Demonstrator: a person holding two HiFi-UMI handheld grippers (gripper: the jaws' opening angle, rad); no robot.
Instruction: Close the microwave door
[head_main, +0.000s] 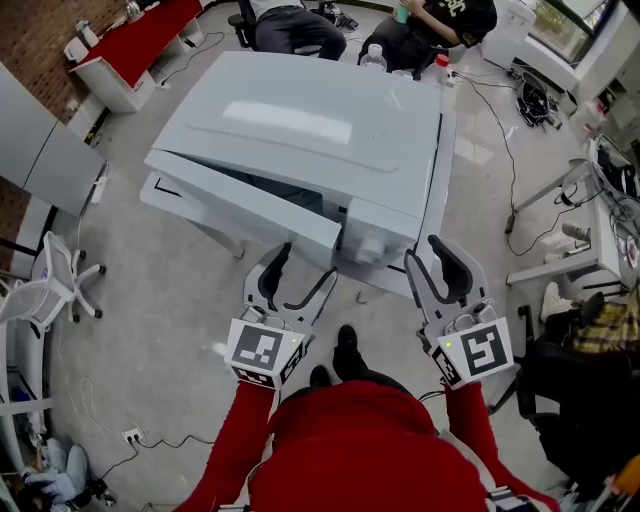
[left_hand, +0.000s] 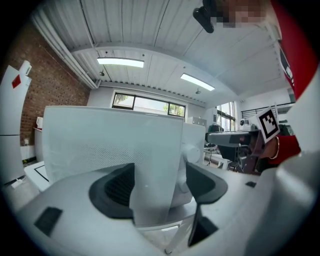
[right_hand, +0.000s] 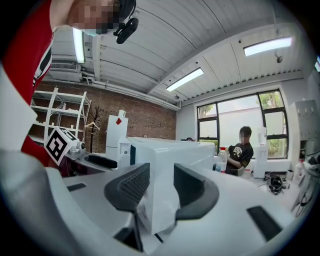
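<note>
A white microwave (head_main: 300, 130) stands on a white table (head_main: 447, 150). Its door (head_main: 240, 205) hangs slightly ajar, with a dark gap behind it. My left gripper (head_main: 305, 265) is open at the door's free end. In the left gripper view the door's edge (left_hand: 150, 165) stands between the wide jaws of that gripper (left_hand: 160, 182), beside the round knob (left_hand: 192, 152), and the pads do not press it. My right gripper (head_main: 425, 252) is open at the microwave's front right corner. The right gripper view shows that corner (right_hand: 160, 170) lined up between the spread jaws of the gripper (right_hand: 160, 185).
A plastic bottle (head_main: 372, 55) stands at the table's far edge, with seated people behind it. A white chair (head_main: 50, 280) is on the left, a black chair (head_main: 570, 390) close on the right. Cables (head_main: 510, 150) lie across the floor. A red-topped bench (head_main: 140, 40) is at far left.
</note>
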